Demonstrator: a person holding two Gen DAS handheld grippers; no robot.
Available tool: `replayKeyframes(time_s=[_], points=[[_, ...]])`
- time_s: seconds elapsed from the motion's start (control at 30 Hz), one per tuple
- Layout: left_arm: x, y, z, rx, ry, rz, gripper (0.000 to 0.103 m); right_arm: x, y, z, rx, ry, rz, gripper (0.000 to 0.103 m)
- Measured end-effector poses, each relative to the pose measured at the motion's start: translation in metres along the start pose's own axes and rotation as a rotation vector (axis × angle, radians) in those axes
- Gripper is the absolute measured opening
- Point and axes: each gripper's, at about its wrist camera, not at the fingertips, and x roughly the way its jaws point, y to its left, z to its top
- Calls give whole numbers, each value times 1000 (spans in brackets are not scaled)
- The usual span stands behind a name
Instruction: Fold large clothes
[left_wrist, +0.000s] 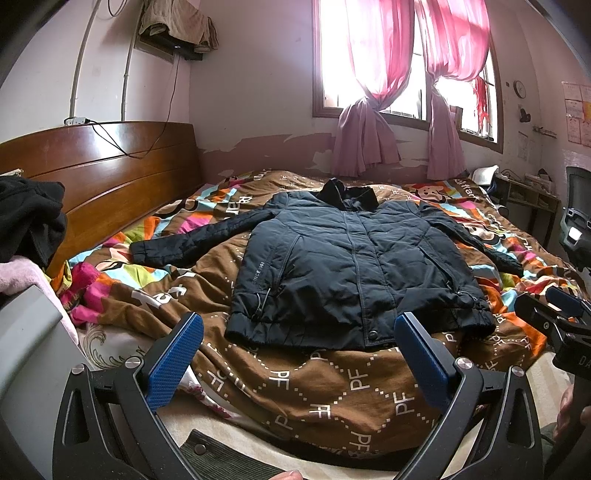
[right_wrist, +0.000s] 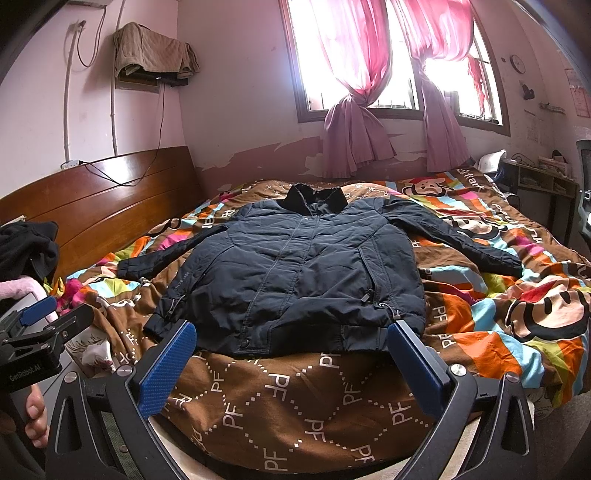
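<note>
Grippers (left_wrist: 298, 332) (right_wrist: 291, 338) agape — jacket (left_wrist: 354, 266) flat

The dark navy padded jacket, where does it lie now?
In both views the dark navy padded jacket lies flat mid-bed on the brown patterned quilt, collar toward the window.

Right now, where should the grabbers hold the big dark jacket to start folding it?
Probably by a sleeve cuff. The jacket lies flat, front up, both sleeves spread wide. The left gripper, open, could come from the left for the left sleeve's cuff; the right gripper, also open, could take the other cuff.
</note>
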Motion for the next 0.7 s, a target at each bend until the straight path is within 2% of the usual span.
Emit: replayKeyframes(time_s=[0.37, 0.7], points=[[0, 1, -6, 8, 4, 11, 101, 1, -1, 2, 2, 4, 4, 103], [34, -2, -1, 42, 55, 50, 101, 20, -17, 8, 21, 26, -27, 103]])
